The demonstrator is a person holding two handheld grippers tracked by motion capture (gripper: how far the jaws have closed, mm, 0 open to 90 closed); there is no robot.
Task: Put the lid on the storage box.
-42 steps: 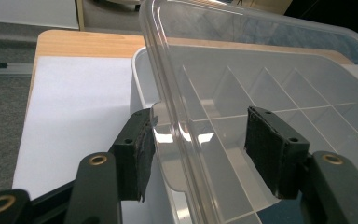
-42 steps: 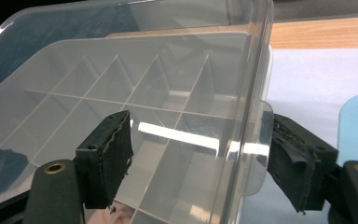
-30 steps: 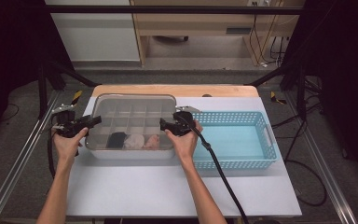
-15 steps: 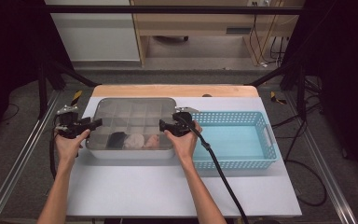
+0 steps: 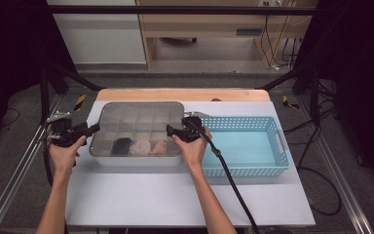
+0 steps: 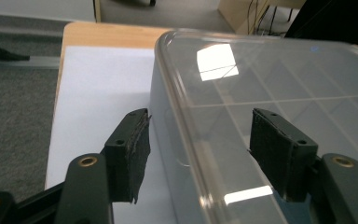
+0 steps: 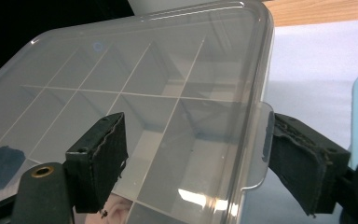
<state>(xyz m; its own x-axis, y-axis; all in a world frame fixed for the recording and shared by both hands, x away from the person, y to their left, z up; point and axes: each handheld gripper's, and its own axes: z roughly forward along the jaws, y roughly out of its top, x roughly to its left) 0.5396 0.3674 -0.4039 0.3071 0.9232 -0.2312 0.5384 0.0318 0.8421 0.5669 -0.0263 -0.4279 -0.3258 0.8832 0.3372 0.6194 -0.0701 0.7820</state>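
I am working a clear, rectangular plastic organiser box with a lid and inner dividers (image 5: pixel 137 127), which sits on the white table top (image 5: pixel 175 195) toward its far left, its far edge close to a strip of pale wood (image 5: pixel 182 94). My left gripper (image 5: pixel 93 128) is at the box's left edge. In the left gripper view its jaws stand wide apart, straddling the rounded lid rim (image 6: pixel 182 116), one pad over bare table, the other over the lid; I cannot tell if either touches. My right gripper (image 5: pixel 169 130) is at the box's right edge, jaws also apart, one over the lid and one outside, just beside a small clear tab (image 7: pixel 261 149) that sticks out from the lid.

The lid is smooth and glossy, with bright reflections. Through it I see a dark item (image 5: pixel 122 146) and two pale pinkish items (image 5: pixel 140 147) in the near compartments.

A light blue plastic mesh basket (image 5: pixel 272 165) stands just right of the box, crowding my right hand (image 5: pixel 193 148). Open table lies in front of the box, and a little to its left.
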